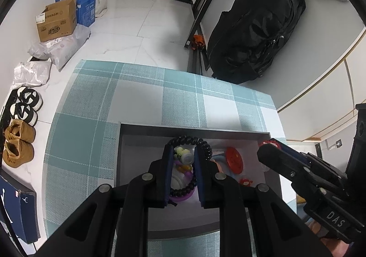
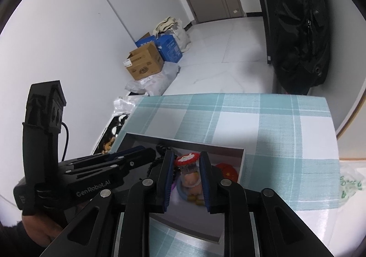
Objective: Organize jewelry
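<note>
Left wrist view showed, from the left, a row of shoes (image 1: 21, 119) on the floor, then the table under a teal checked cloth (image 1: 96, 106), then an open grey box (image 1: 194, 130) on that cloth. The left gripper (image 1: 183, 165) hung over the box. A black spiral-bead bracelet (image 1: 204, 146) looped around the outside of both fingers, so the jaws stood part open inside the loop, apparently stretching it rather than pinching it. Between the fingers, lower in the box, lay small coloured trinkets on a purple ring (image 1: 183, 198); their exact kind could not be told. To the right in the box sat a red round piece (image 1: 234, 161), and beyond it the right gripper (image 1: 272, 146) entered from the side with a red-topped item at its tip.

In the right wrist view, the left gripper (image 2: 137, 154) appeared at the left, and the right gripper (image 2: 186, 174) at centre stood over the same box (image 2: 242, 161). Its fingers flanked a small clear figurine with a red crocheted cap (image 2: 188, 165). The gap was moderate; whether the pads pressed on it could not be told.

Judgement: the bracelet looked light, elastic and springy, liable to snap off smooth fingers if tension dropped. It would be best taken across the bead cord itself, or kept stretched until placed. The figurine appeared light and rigid, possibly slippery; a hold on its body below the cap seemed safest.
</note>
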Available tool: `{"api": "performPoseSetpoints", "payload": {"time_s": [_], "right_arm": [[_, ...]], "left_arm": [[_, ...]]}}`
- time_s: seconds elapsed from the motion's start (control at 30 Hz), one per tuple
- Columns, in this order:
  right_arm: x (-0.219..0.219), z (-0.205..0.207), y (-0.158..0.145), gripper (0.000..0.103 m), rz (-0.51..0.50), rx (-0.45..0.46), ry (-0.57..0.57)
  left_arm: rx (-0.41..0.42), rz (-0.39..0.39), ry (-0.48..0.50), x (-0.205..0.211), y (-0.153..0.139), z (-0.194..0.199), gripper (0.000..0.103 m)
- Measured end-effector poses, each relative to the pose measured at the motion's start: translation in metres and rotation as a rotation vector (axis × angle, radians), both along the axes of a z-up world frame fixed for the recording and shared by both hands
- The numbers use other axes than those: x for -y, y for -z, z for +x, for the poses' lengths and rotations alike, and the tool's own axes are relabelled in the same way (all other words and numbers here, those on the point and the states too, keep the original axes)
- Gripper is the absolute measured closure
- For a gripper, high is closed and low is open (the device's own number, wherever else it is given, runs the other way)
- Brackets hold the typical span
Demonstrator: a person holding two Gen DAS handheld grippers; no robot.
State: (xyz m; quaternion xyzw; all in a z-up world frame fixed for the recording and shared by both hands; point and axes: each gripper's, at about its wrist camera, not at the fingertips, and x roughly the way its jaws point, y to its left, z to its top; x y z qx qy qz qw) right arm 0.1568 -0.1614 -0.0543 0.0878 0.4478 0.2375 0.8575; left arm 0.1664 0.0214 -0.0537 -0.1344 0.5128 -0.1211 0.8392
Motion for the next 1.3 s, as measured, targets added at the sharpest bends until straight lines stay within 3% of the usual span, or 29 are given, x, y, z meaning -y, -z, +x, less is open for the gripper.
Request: {"api": "performPoseSetpoints", "payload": {"time_s": [0.07,0.13,0.2,0.37,0.7,0.83,1.03,1.3], "right_arm": [[0.001,-0.002,-0.001,0.062,-0.001,0.007,0.001],[0.001,-0.004,-0.004,0.059,-0.002,0.02,-0.002],[0.001,-0.006,-0.007,0.058,-0.014,0.034,-0.003],[0.007,-0.011,-0.013,0.044,-0.028,0.056,0.011],[0.011,-0.028,-0.027,0.032,-0.035,0.121,0.006],[0.009,-0.038,-0.033,0.025,-0.027,0.16,0.0],[0.006,-0.051,-0.035,0.019,-0.026,0.193,-0.003],[0.013,-0.075,-0.038,0.003,0.001,0.245,0.031]], "left_arm": [[-0.011,-0.004,0.003,0.0,0.0,0.0,0.08],[-0.004,0.003,-0.004,0.0,-0.001,-0.002,0.066],[0.009,0.001,-0.007,0.0,-0.004,-0.004,0.059],[0.041,0.027,0.007,0.003,-0.012,-0.01,0.058],[0.106,0.107,-0.025,0.001,-0.026,-0.029,0.056],[0.157,0.127,-0.043,0.001,-0.037,-0.04,0.042],[0.228,0.16,-0.041,0.005,-0.047,-0.055,0.035],[0.297,0.213,-0.078,0.002,-0.055,-0.076,0.03]]}}
